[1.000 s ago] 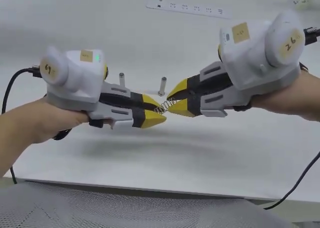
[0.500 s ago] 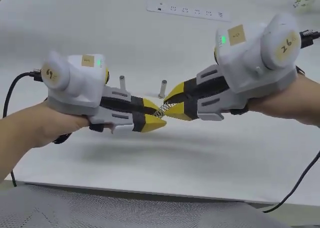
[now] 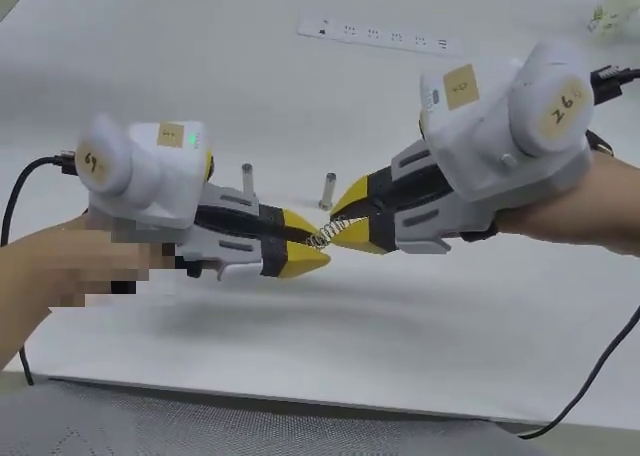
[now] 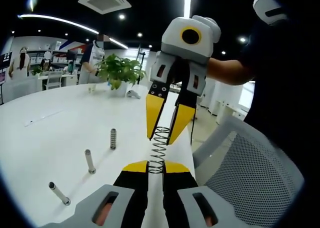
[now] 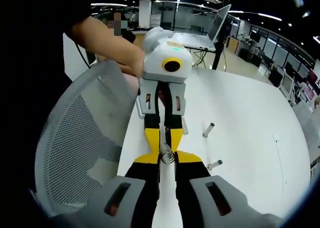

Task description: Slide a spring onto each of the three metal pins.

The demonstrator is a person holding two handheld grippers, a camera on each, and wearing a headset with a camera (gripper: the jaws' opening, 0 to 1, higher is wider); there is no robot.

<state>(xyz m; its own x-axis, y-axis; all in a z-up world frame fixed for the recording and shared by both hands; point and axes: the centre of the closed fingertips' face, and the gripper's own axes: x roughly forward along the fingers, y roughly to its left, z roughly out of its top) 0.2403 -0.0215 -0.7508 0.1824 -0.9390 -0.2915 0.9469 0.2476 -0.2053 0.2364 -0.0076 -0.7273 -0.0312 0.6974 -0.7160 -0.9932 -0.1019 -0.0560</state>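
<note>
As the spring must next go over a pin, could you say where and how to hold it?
Probably one end of the spring only, pinched sideways across its coils, as the left tongs do; it is a hollow coil, so the end in the right tongs needs freeing.

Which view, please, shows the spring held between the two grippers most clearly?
The left gripper view: the spring stands full length, coils distinct. The right gripper view shows it foreshortened; the head view shows it small.

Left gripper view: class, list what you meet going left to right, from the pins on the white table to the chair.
Nearest bare metal pin → second bare metal pin → spring-covered metal pin → coiled steel spring → grey mesh chair.
</note>
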